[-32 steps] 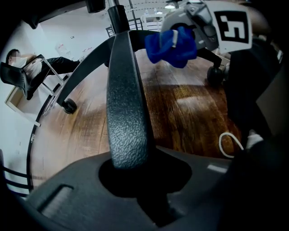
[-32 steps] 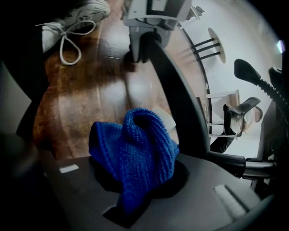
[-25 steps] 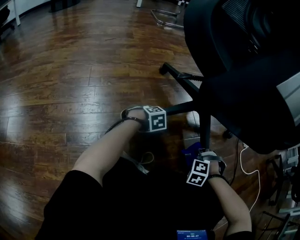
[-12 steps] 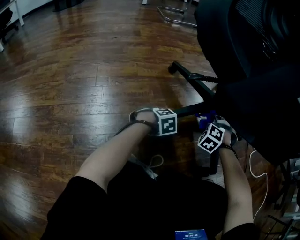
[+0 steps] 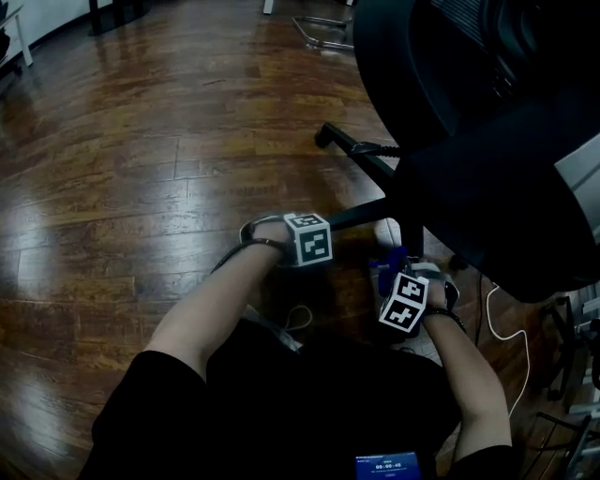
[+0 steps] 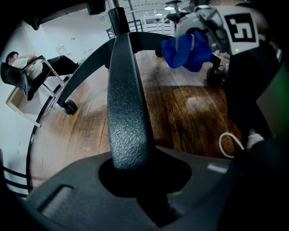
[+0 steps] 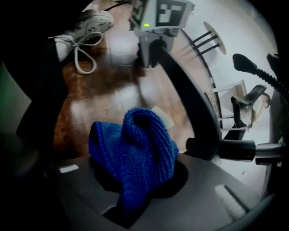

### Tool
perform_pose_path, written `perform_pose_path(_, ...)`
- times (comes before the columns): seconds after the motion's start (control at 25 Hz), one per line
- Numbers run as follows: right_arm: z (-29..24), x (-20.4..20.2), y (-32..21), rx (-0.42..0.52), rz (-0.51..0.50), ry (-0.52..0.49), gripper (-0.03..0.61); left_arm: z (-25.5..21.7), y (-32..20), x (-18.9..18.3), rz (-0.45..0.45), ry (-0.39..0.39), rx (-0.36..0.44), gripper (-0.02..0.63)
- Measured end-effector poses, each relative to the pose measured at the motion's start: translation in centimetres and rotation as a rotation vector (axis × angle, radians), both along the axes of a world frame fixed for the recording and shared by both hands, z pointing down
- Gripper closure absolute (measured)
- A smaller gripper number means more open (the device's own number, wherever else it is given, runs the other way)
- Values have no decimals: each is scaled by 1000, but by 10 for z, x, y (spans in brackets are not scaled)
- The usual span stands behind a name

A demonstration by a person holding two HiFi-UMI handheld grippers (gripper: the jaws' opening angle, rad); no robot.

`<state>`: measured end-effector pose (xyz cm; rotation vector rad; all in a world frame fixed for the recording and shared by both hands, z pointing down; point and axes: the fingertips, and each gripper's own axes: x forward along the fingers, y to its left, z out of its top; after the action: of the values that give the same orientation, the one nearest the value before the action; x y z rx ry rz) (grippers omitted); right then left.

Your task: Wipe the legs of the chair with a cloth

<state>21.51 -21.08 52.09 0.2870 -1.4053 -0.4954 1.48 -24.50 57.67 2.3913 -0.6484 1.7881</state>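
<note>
A black office chair (image 5: 487, 141) stands over me at the right, and its dark legs spread low over the wooden floor. My left gripper (image 5: 314, 236) is shut on one textured black chair leg (image 6: 128, 113), which runs straight out from between its jaws. My right gripper (image 5: 398, 272) is shut on a bunched blue cloth (image 7: 133, 149). It holds that blue cloth (image 5: 389, 258) just right of the gripped chair leg (image 5: 361, 216), close to the centre column. In the left gripper view the blue cloth (image 6: 187, 47) hangs beside the far end of the leg.
A second chair leg ends in a caster (image 5: 323, 136) further out on the floor. A white cable (image 5: 502, 328) loops on the boards at the right near a metal rack (image 5: 577, 375). My white shoe (image 7: 88, 25) is close by. A metal frame (image 5: 323, 28) stands at the back.
My right gripper has carried the blue cloth forward and up, from near my knee to beside the chair's centre column. The left gripper has stayed on the leg.
</note>
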Motion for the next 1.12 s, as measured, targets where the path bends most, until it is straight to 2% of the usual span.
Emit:
perform_pose_path(0.16, 19, 26, 85, -152, -44, 16, 499, 0, 0, -1, -5, -2, 0, 551)
perform_pose_path(0.28, 23, 34, 101, -150, -65, -13, 499, 0, -1, -1, -7, -3, 2, 551)
perform_pose_path(0.36, 21, 32, 90, -150, -32, -20, 500, -1, -2, 0, -8, -2, 5, 551)
perform_pose_path(0.44, 17, 25, 66, -112, -29, -24, 500, -1, -2, 0, -11, -4, 7, 551)
perform_pose_path(0.56, 5, 9, 8, -4, -27, -35, 502, -1, -2, -1, -9, -15, 4, 551)
perform_pose_path(0.72, -21, -15, -78, 151, 37, -84, 500, -2, -1, 3, -1, -22, 0, 551)
perform_pose_path(0.8, -30, -25, -105, 209, 59, -105, 500, -2, 0, 3, 2, -25, 1, 551)
perform_pose_path(0.96, -29, -27, -102, 226, 28, -69, 500, -1, -1, 2, 9, -26, 4, 551)
perform_pose_path(1.12, -15, -15, -54, 153, 2, -42, 500, 0, -1, -1, 1, -20, 6, 551)
